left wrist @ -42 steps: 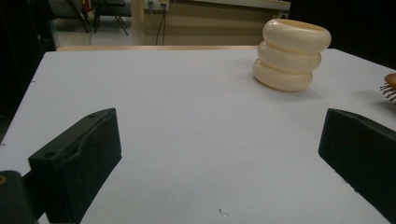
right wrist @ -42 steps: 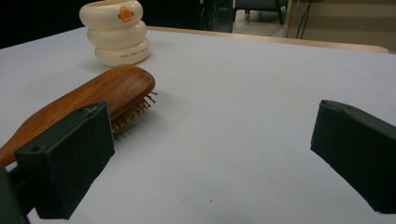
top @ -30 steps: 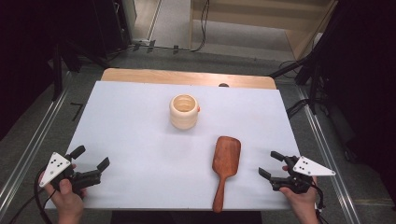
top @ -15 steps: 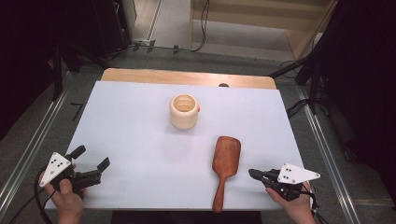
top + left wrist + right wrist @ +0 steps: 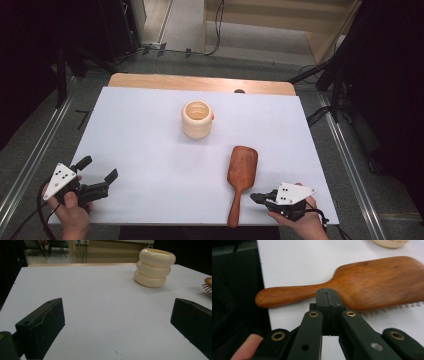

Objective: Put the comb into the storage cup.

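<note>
The white worktop (image 5: 150,140) filled the middle of the high view, a strip of bare wood along its upper edge. Just above centre stood the cream ribbed cup (image 5: 196,119), upright. Lower right of centre lay the wooden hairbrush (image 5: 241,172), bristles down, its paddle toward the cup and its handle reaching the bottom edge of the sheet.

At lower left, the left gripper (image 5: 98,176) hovered with its jaws spread wide over bare sheet, holding nothing. At lower right, the right gripper (image 5: 256,197) had just clenched its jaws together, empty, with the tips just beside the brush handle; in the right gripper view the pressed tips (image 5: 327,293) met the handle where it widens into the paddle.

The step looked like a sideways nudge or an approach to the handle. To do it well, the closed tips should press low on the neck and move slowly, so the brush slides without pivoting off the sheet's near edge.
</note>
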Motion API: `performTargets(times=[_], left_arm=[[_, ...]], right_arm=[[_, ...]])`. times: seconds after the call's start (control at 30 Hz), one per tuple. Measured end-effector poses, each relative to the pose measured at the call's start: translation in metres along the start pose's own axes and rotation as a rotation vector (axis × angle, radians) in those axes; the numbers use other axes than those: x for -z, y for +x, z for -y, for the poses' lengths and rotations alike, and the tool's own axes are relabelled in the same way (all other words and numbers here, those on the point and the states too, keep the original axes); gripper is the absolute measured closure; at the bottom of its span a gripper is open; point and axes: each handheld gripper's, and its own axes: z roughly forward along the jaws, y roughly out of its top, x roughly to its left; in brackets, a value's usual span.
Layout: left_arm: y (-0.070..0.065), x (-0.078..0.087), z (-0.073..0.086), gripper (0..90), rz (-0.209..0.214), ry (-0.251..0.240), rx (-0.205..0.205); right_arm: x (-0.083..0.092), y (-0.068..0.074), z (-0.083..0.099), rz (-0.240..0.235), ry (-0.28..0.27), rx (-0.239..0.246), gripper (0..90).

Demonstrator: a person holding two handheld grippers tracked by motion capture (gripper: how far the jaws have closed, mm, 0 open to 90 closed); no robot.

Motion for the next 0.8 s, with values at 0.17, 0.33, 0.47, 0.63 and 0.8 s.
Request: performTargets(times=[0.17,0.33,0.47,0.63,0.8], left_arm=[[0.000,0.000,0.000,0.0,0.004,0.001,-0.003],[-0.001,-0.001,0.000,0.0,0.005,0.002,-0.005],[-0.001,-0.001,0.000,0.0,0.004,0.002,-0.005],[-0.001,-0.001,0.000,0.0,0.002,0.005,-0.006],[-0.001,-0.001,0.000,0.0,0.002,0.008,-0.010]], right_arm=[[-0.009,0.005,-0.004,-0.045,0.017,0.025,88.3],[-0.017,0.007,-0.004,-0.071,0.050,0.034,88.3],[-0.024,0.011,-0.004,-0.080,0.084,0.055,88.4],[-0.030,0.012,-0.006,-0.089,0.098,0.062,88.4],[-0.034,0.014,-0.007,-0.092,0.100,0.069,88.4]])
